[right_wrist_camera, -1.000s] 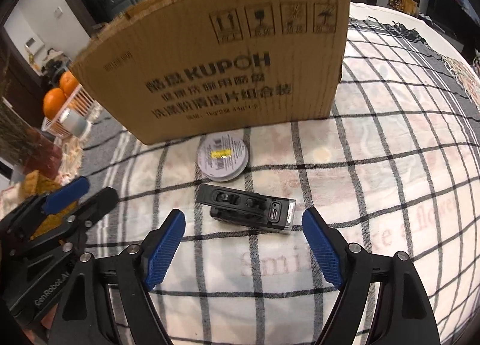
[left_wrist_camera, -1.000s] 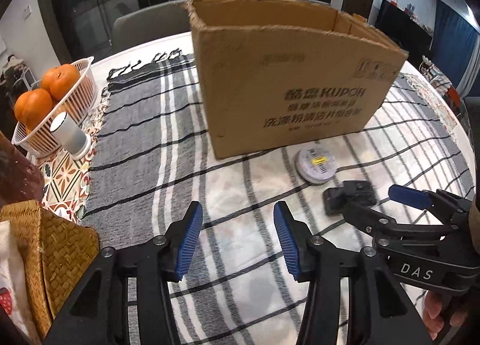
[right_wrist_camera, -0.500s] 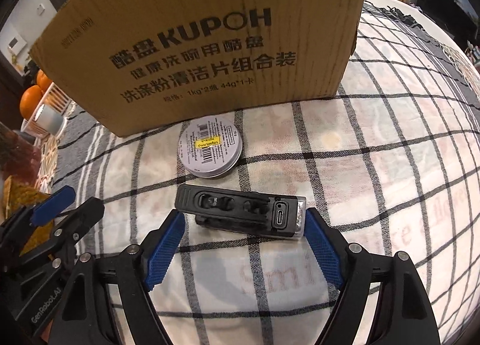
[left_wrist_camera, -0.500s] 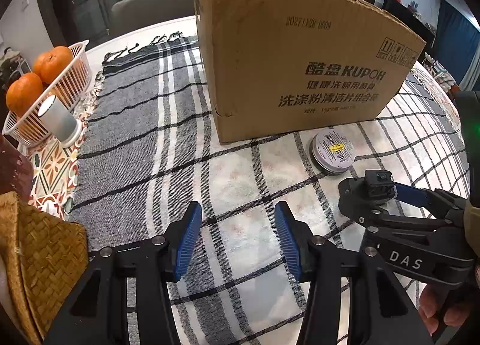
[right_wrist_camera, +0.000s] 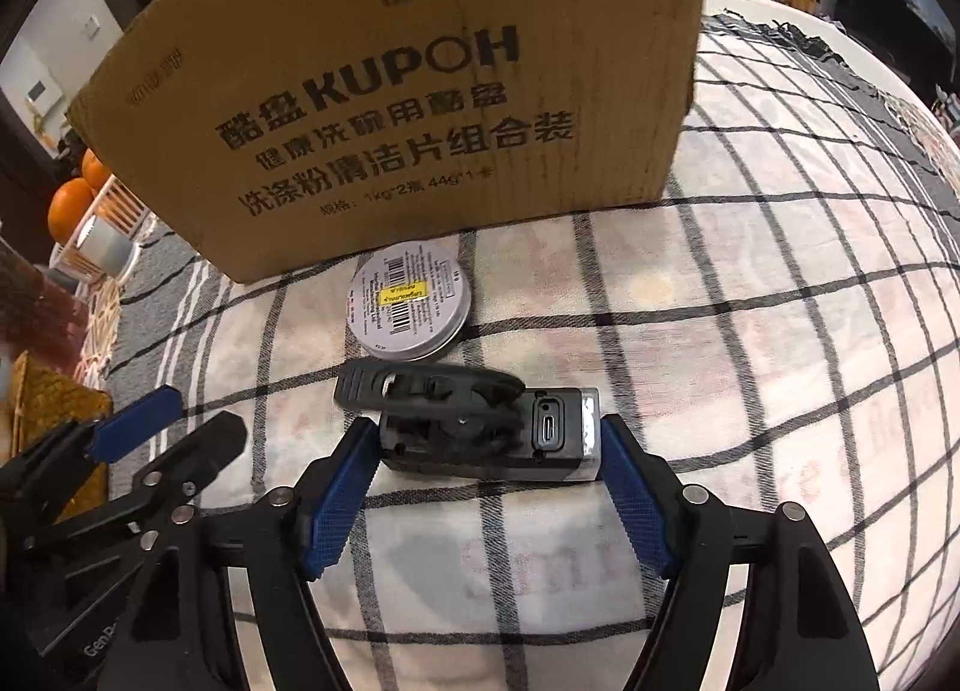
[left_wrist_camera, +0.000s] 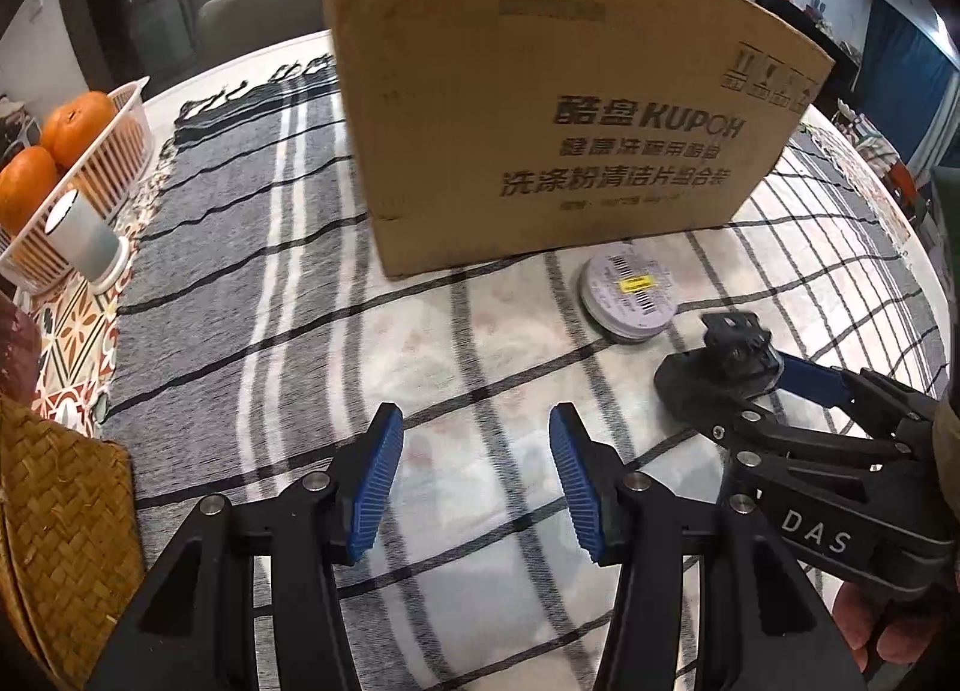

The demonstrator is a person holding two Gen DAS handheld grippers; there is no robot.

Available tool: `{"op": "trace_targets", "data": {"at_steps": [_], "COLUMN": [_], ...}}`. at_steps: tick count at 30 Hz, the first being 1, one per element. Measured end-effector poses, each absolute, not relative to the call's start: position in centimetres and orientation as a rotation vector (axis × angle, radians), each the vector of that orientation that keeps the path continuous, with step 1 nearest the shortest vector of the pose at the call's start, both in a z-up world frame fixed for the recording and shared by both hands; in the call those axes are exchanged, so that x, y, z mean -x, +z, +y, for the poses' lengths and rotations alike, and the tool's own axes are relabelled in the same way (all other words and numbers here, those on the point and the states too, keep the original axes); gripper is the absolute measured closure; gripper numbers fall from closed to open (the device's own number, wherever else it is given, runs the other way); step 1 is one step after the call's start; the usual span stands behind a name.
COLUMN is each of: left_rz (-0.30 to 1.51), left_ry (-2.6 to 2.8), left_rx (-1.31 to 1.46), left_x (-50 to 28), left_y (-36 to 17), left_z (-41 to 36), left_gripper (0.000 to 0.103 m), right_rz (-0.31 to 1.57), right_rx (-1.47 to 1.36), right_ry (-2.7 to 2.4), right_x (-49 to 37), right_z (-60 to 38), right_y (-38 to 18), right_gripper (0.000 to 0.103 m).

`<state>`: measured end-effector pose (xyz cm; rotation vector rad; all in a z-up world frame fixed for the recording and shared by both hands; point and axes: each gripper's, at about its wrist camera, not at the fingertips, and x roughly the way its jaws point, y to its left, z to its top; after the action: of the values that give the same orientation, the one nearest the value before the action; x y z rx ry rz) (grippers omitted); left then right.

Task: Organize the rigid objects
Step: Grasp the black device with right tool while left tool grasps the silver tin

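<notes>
A black bike light with a strap mount (right_wrist_camera: 480, 430) lies on the checked tablecloth. My right gripper (right_wrist_camera: 489, 451) is shut on it, a blue pad against each end. It also shows in the left wrist view (left_wrist_camera: 729, 358), held by the right gripper (left_wrist_camera: 774, 376). A round silver tin with a barcode label (right_wrist_camera: 411, 310) (left_wrist_camera: 630, 295) lies just beyond it, in front of the cardboard box (right_wrist_camera: 414, 84) (left_wrist_camera: 552, 108). My left gripper (left_wrist_camera: 474, 475) is open and empty above the cloth, left of the right gripper; it shows at the left in the right wrist view (right_wrist_camera: 174, 427).
A white basket of oranges (left_wrist_camera: 84, 162) with a small white cylinder (left_wrist_camera: 84, 241) beside it stands at the far left. A woven straw basket (left_wrist_camera: 54, 523) is at the near left. A dark chair stands behind the table.
My right gripper moved forward around the bike light and closed on its two ends. The left gripper drifted slightly and stayed open.
</notes>
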<state>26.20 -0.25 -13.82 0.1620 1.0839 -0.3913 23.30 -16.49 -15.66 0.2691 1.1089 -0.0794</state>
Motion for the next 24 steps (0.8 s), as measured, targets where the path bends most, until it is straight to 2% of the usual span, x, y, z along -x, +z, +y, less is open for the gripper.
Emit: {"op": "trace_targets", "data": {"at_steps": [24], "left_rz": [1.052], "left_ry": [-0.465], "left_rx": [-0.178], "left_x": [-27.7], "left_y": [-14.5], "left_z": [-9.5], "left_gripper": [0.053], "right_rz": [0.959], "right_rx": [-0.245], "right_ry": [-0.14], "right_x": [-22.5], "right_z": [-23.6], "right_y": [-12.7], "right_gripper": [0.029]}}
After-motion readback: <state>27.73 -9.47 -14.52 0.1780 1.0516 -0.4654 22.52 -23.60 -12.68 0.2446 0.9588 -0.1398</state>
